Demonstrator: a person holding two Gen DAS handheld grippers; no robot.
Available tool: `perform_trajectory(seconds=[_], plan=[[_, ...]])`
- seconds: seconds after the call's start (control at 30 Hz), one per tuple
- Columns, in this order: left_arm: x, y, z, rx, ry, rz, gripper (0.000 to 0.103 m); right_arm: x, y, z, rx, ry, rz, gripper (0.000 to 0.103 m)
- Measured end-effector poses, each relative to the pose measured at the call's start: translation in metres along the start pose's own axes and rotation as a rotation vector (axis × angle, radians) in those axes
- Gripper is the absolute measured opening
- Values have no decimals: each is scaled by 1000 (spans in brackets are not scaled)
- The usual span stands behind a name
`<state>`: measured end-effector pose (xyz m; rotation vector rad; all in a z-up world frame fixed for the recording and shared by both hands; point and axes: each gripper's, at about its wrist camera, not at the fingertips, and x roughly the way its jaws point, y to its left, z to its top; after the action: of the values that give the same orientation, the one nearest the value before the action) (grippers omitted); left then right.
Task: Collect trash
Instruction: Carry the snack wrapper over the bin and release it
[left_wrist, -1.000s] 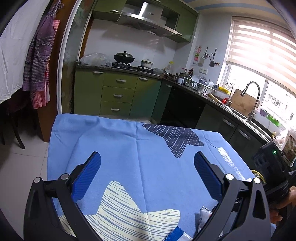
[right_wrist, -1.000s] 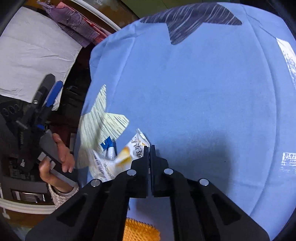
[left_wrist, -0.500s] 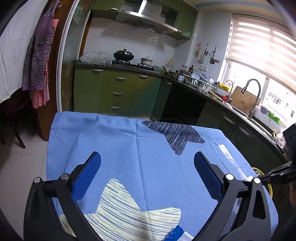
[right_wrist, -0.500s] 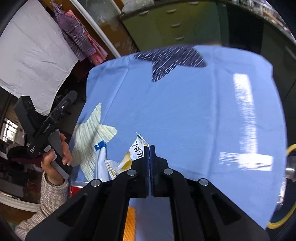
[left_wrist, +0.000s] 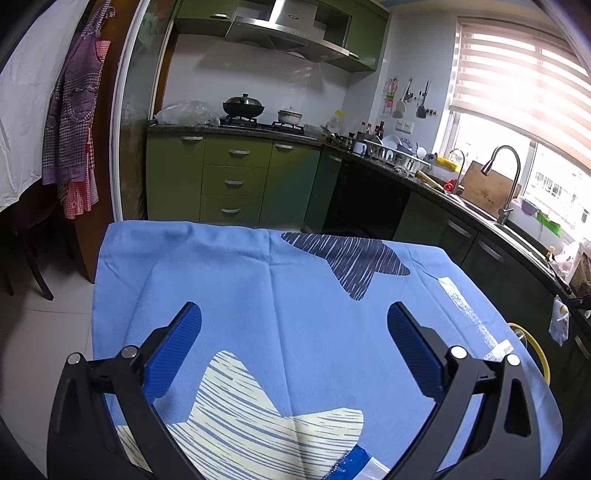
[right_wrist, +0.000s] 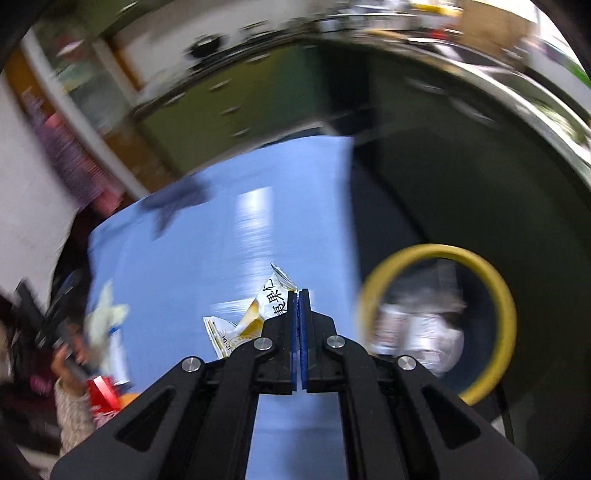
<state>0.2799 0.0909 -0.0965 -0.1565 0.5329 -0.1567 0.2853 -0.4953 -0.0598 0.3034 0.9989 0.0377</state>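
Right gripper (right_wrist: 297, 295) clamped on snack wrapper (right_wrist: 258, 314), frame centre; yellow-rimmed bin (right_wrist: 511, 317) at right; left gripper (left_wrist: 295, 332) spread wide above blue tablecloth (left_wrist: 295, 280)

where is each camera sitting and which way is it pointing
Left wrist: rides the open left tool, held low over the blue tablecloth, facing the green kitchen cabinets; both of its fingers show.
Right wrist: rides the right tool, shut on a snack wrapper, tilted down toward the yellow-rimmed bin past the table edge; the person's left hand shows at left.
Shared: tablecloth, bin, cabinets.
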Motion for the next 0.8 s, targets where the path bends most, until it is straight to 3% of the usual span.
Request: perform_trajectory(seconds=[0.23, 0.33, 0.43, 0.6, 0.8], plan=[[5, -4, -3, 17, 16, 12, 96, 27, -109, -7, 170, 42, -180, 2], [7, -5, -4, 20, 22, 11, 96, 41, -132, -13, 199, 65, -228, 2], [9, -6, -5, 27, 29, 12, 96, 53, -147, -17, 240, 83, -222, 5], [8, -9, -6, 40, 25, 14, 96, 40, -133, -30, 237, 42, -176, 24], [7, -16, -7, 68, 28, 25, 96, 0, -69, -69, 114, -34, -60, 39]])
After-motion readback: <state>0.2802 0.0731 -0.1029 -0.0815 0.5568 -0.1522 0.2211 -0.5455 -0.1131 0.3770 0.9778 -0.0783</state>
